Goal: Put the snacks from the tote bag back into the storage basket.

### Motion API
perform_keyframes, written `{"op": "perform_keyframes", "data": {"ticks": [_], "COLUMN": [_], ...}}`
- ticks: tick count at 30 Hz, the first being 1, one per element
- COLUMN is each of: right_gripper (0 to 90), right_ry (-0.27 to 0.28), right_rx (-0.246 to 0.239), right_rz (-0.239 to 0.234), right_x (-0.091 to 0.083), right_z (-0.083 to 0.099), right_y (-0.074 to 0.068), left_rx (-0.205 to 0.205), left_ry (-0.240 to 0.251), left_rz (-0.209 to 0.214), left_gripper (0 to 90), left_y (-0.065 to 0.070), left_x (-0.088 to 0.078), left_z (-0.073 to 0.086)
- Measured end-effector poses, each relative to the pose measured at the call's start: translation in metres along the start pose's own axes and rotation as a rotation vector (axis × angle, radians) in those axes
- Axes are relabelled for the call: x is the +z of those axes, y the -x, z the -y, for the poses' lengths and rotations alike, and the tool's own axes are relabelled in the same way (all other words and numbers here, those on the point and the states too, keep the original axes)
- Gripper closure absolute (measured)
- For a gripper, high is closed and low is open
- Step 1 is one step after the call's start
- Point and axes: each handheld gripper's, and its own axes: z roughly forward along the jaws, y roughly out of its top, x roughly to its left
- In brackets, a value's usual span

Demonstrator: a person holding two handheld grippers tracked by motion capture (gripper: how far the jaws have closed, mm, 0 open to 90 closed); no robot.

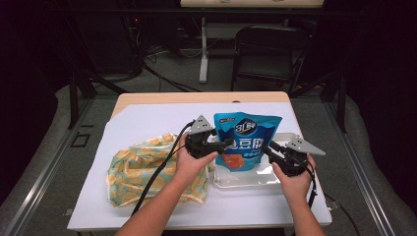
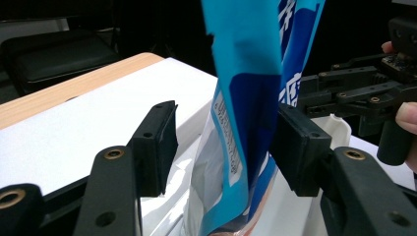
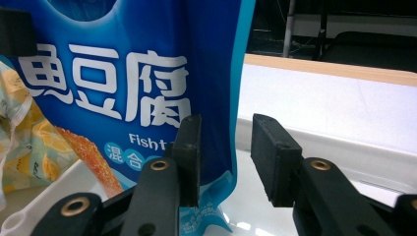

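1. Bare forearms rising from bottom centre and bottom right of the high view, each hand gripping a black two-jaw gripper with trailing cable and grey three-cornered top plate.
2. Left gripper (image 1: 227,143) at frame centre, pointing right toward the upright blue foil snack pouch with white lettering and an orange food picture (image 1: 247,140).
3. Left gripper view: black jaws standing apart, pouch edge hanging between them; right-hand pad close against the pouch, touching or not cannot be told; left-hand pad clear of it, a plain gap showing. No clamp on the pouch.
4. Right gripper (image 1: 268,149) just right of the pouch in the high view, pointing left at the pouch's lower right edge.
5. Right gripper view: jaws parted; pouch's right edge and lower corner lying between the pads, near the left-hand pad; right-hand pad well clear, white tray visible through the gap. Not clamped.
6. Pouch standing upright, bottom resting in the shallow clear plastic rectangular tray (image 1: 246,181), right of frame centre in the high view; top edge leaning slightly toward the far side of the table.
7. Tray sitting on a white sheet (image 1: 147,123) covering most of the light wooden tabletop (image 1: 196,97).
8. Crumpled yellow-and-green fruit-print cloth bag (image 1: 137,169) lying left of centre on the sheet, under the left forearm, just beside the tray's left side.
9. Black chair (image 1: 268,49) on the floor beyond the table, upper right of centre.
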Motion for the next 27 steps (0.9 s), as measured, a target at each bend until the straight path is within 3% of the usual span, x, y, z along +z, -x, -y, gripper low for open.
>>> {"op": "perform_keyframes", "data": {"ticks": [17, 27], "right_gripper": [69.6, 69.5], "right_ry": [-0.012, 0.003], "right_rx": [-0.011, -0.002], "right_rz": [-0.009, -0.002], "right_x": [-0.005, -0.007], "right_z": [0.002, 0.002], "right_y": [-0.004, -0.004], "left_rx": [0.019, 0.028], "left_ry": [0.023, 0.008], "left_rz": [0.002, -0.009], "left_gripper": [46.0, 46.0], "left_y": [0.006, 0.007], "left_x": [-0.016, -0.029], "left_z": [-0.007, -0.010]}}
